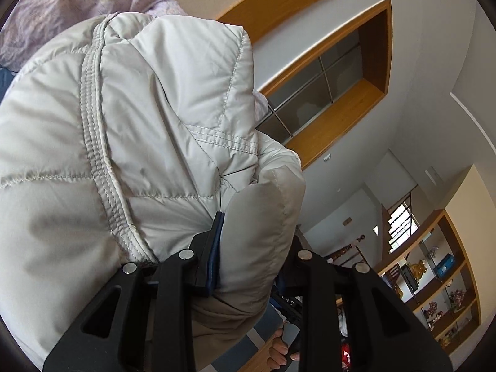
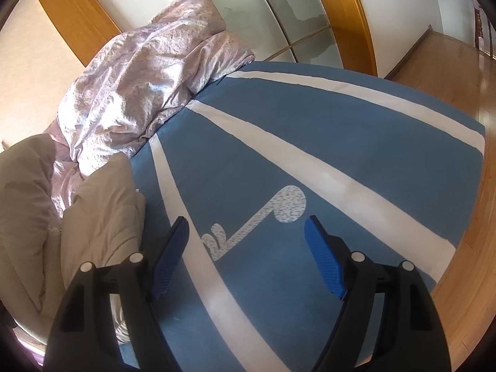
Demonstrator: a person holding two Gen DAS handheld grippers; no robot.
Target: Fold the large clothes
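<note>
A pale grey quilted puffer jacket (image 1: 139,142) fills the left wrist view, lifted up in the air. My left gripper (image 1: 251,235) is shut on a fold of the jacket; one blue pad (image 1: 215,248) shows, the other is hidden by cloth. In the right wrist view the jacket (image 2: 93,217) hangs at the left edge above the bed. My right gripper (image 2: 248,241) is open and empty, its blue pads (image 2: 324,257) wide apart over the blue and white striped bed sheet (image 2: 310,130), right of the jacket.
A crumpled pink duvet (image 2: 145,77) lies at the far left of the bed. A wood-framed frosted window (image 2: 279,9) is behind it. Wooden floor (image 2: 458,71) lies beyond the bed's right edge. Shelves with ornaments (image 1: 434,285) stand across the room.
</note>
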